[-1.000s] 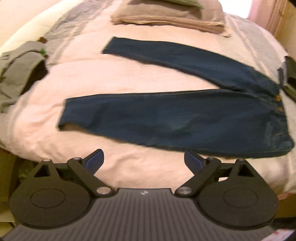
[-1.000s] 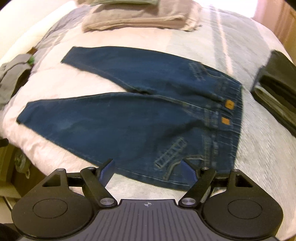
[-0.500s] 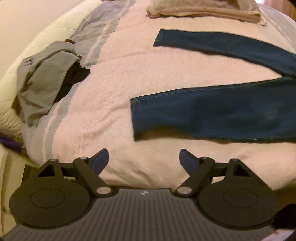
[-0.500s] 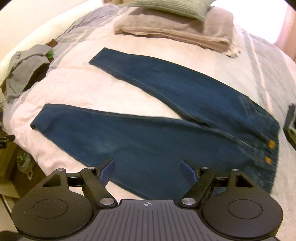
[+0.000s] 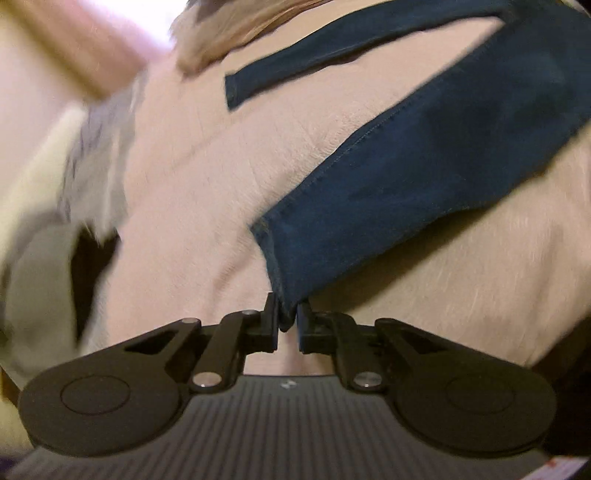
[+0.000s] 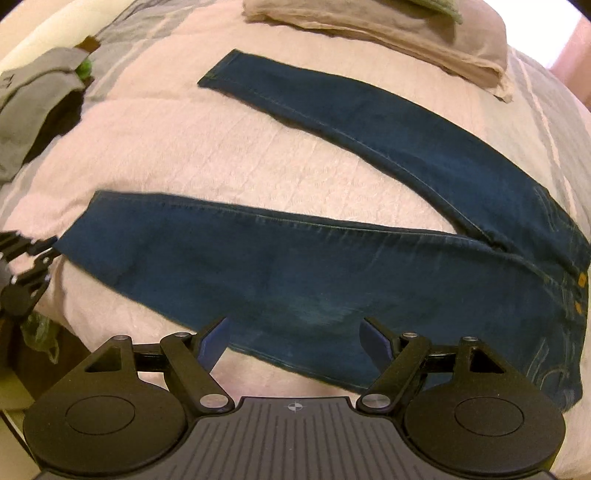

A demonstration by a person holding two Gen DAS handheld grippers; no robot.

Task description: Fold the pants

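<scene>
My left gripper closing, jaws pinching near jeans leg hem; my right gripper wide, empty above near leg.

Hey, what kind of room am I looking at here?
Most likely a bedroom. The jeans lie spread on a bed covered by a pink quilted blanket, folded beige bedding is stacked at the far end, and a grey garment is heaped near the edge.

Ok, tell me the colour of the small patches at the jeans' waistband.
Orange-tan, two of them on the dark blue denim jeans; the right wrist view shows them best.
</scene>
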